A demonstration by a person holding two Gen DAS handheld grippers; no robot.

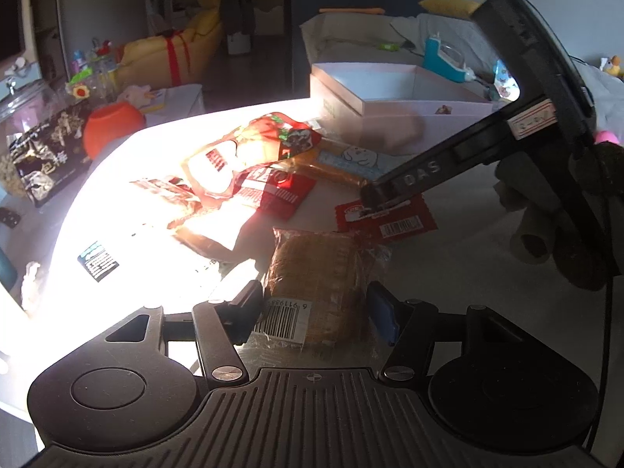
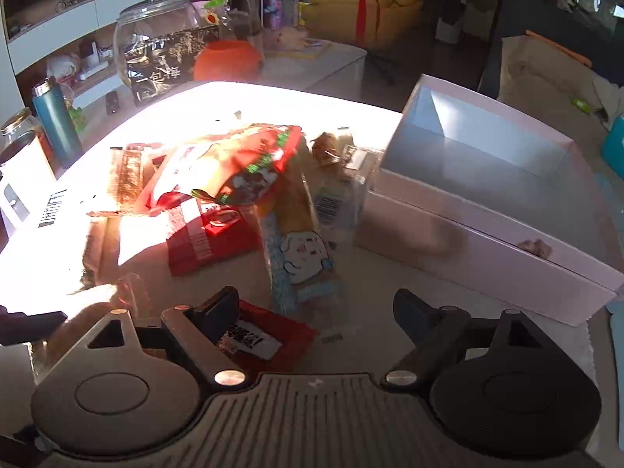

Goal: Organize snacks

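A clear-wrapped bread loaf with a barcode label lies between my left gripper's fingers; the pads stand just off its sides, open. My right gripper is open wide over a small red packet, which lies by its left finger. In the left wrist view the right gripper tips down onto that red packet. Beyond lie a big red bag, a light-blue packet with a cartoon dog and a flat red packet. An open pink box stands at the right.
Strong sun glare washes out the table's left side. An orange pot, a black patterned bag, a glass jar and a teal bottle stand past the far-left edge. A gloved hand holds the right gripper.
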